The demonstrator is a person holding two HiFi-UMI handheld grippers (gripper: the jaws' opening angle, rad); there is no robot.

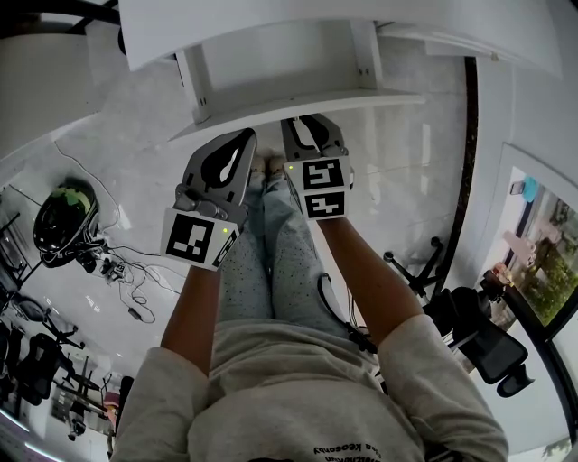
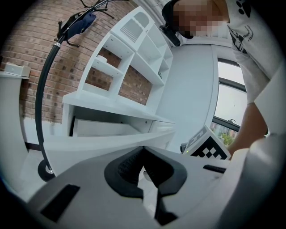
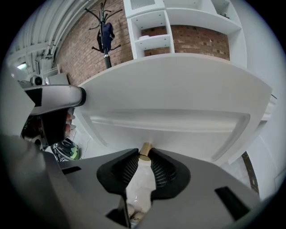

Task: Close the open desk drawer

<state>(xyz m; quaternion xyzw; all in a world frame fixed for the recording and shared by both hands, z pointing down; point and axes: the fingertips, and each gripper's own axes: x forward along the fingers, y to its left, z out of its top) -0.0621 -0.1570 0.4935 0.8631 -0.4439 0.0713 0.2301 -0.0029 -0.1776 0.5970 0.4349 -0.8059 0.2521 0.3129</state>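
Observation:
The white desk (image 1: 271, 27) has its drawer (image 1: 298, 104) pulled out toward me. In the right gripper view the drawer front (image 3: 178, 120) fills the picture, with a small brass knob (image 3: 145, 150) at its middle. My right gripper (image 3: 145, 156) is shut on that knob, which is pinched between the pad tips. In the head view it (image 1: 312, 135) reaches under the drawer's front edge. My left gripper (image 1: 237, 149) hangs beside it on the left, shut and holding nothing (image 2: 143, 150). From its view the open drawer (image 2: 103, 127) shows side-on.
A white shelf unit (image 2: 134, 58) stands on the desk against a brick wall. A black coat stand (image 3: 106, 31) is left of the desk. On the pale floor lie a helmet (image 1: 63, 217) and cables (image 1: 126, 271) at the left. A black office chair (image 1: 470, 334) is at the right.

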